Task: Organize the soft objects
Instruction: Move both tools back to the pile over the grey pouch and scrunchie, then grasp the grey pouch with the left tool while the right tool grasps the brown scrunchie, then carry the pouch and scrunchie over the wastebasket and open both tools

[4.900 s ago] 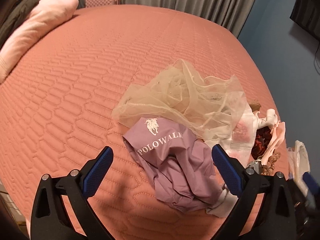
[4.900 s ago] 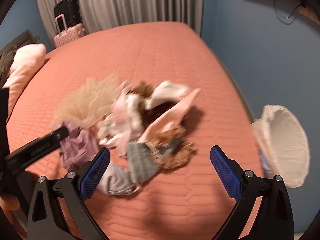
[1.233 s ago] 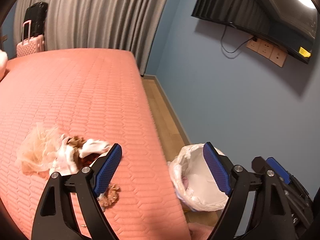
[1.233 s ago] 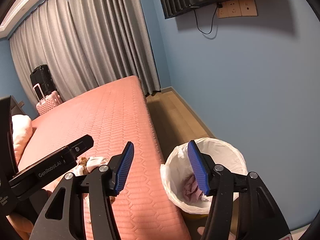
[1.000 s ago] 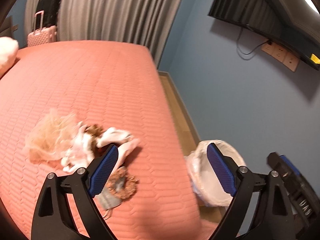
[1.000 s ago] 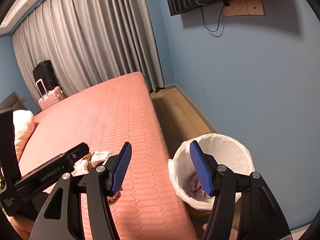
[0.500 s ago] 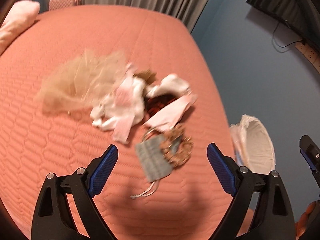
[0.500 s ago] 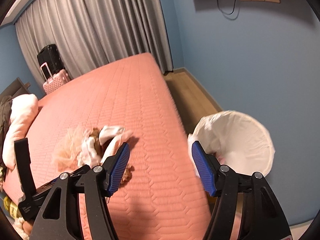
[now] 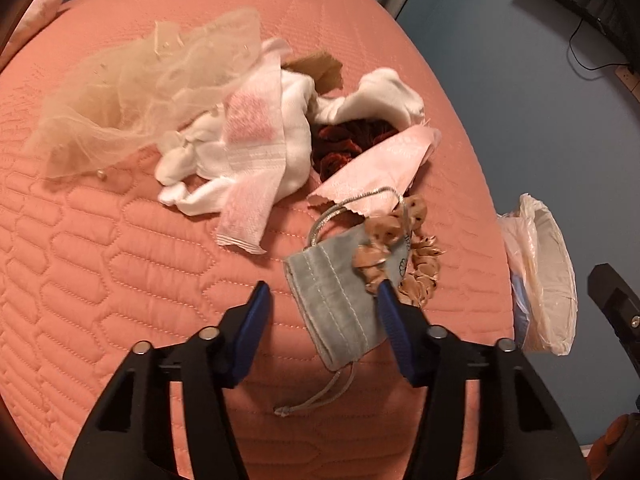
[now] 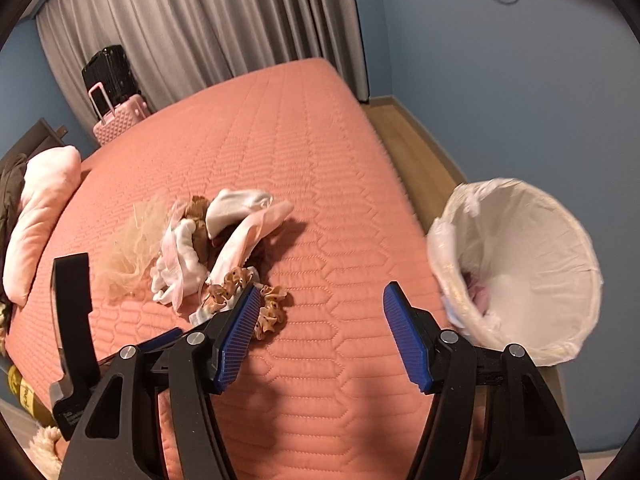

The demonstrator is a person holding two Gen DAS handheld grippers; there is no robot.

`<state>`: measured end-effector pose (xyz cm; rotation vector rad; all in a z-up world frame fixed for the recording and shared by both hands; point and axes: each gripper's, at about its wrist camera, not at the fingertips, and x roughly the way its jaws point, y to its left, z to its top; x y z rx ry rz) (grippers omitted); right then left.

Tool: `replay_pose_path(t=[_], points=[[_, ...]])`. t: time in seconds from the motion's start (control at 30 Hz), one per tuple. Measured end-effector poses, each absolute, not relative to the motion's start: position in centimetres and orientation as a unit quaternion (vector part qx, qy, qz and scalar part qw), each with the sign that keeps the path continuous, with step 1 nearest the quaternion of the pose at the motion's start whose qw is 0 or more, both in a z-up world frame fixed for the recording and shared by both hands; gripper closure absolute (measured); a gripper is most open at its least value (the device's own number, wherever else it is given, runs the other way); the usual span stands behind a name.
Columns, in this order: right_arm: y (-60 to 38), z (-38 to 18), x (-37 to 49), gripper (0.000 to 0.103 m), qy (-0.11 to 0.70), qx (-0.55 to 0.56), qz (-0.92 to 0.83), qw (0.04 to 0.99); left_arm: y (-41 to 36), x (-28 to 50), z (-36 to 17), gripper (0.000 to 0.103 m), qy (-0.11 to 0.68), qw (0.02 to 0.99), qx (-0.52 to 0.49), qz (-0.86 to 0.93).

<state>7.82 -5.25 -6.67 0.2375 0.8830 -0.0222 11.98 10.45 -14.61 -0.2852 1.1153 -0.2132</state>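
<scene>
The left gripper (image 9: 324, 300) is pointed steeply down over the grey drawstring pouch (image 9: 340, 300), which lies flat on the salmon quilted bedspread (image 9: 120, 264); its jaws are closing with the pouch between them, the right-hand blue pad (image 9: 394, 334) at the pouch's edge and the left-hand pad apart from it, so nothing is gripped. The pouch is taken as the landmark. A tan spotted scrunchie (image 9: 416, 256) is draped over its far corner, touching it. Just beyond the pouch, a pale pink cloth (image 9: 376, 168) is laid over a dark red scrunchie (image 9: 340, 148). Beyond and to the left of the pouch, white socks (image 9: 288, 140) are heaped under a pink-and-white towel strip (image 9: 252, 152), and a beige tulle piece (image 9: 132, 92) is spread farther left still. Well to the right of the pouch, off the bed's edge, a bin lined with a white bag (image 9: 544, 272) is seen, with some pink fabric inside in the right wrist view. The right gripper (image 10: 320, 320) is angled down over bare bedspread between the pouch's pile and the bin, its jaws held partly apart with nothing between them. Far beyond the pouch, a pink pillow (image 10: 40, 216), a pink suitcase (image 10: 120, 120) and grey curtains (image 10: 200, 20) are seen.
</scene>
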Motion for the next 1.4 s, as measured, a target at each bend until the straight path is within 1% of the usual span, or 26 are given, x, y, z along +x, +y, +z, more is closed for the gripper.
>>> replay_pose_path(t=[0.1,0.13,0.2,0.37,0.5,0.63,0.7,0.83,0.93,1.0,1.4], points=[[-4.9,-8.1,9.1,0.04,0.444,0.121,-0.002,0.888,10.0,12.4,-15.3,0.078,0.533,0.828,-0.138,-0.106],[-4.7,-8.7,9.5,0.042,0.45,0.123,-0.001,0.885,9.9,12.5,-15.3,0.081,0.532,0.829,-0.136,-0.106],[-4.3,-9.6,10.2,0.046,0.461,0.126,0.007,0.879,10.1,12.6,-15.3,0.09,0.532,0.828,-0.135,-0.113],[-2.8,-12.4,12.3,0.066,0.496,0.134,0.028,0.858,10.8,12.8,-15.2,0.092,0.533,0.825,-0.145,-0.123],[-1.3,-14.3,13.5,0.073,0.516,0.137,0.043,0.844,11.4,12.9,-15.1,0.093,0.534,0.823,-0.149,-0.126],[0.0,-15.8,14.1,0.089,0.535,0.132,0.056,0.832,11.8,12.9,-14.9,0.093,0.535,0.823,-0.145,-0.127],[0.4,-15.9,14.0,0.093,0.535,0.129,0.057,0.833,11.6,13.0,-14.8,0.094,0.534,0.824,-0.141,-0.127],[0.6,-14.2,13.6,0.095,0.519,0.11,0.056,0.846,11.0,13.0,-13.6,0.095,0.524,0.832,-0.13,-0.127],[-0.1,-11.8,12.9,0.098,0.495,0.115,0.054,0.859,10.5,12.8,-12.2,0.095,0.512,0.838,-0.13,-0.133],[-0.6,-10.1,12.4,0.099,0.478,0.118,0.05,0.869,10.1,12.4,-11.0,0.096,0.502,0.844,-0.128,-0.141],[-7.6,0.8,8.7,0.101,0.361,0.132,0.017,0.923,5.7,9.8,-1.1,0.097,0.408,0.884,-0.098,-0.205]])
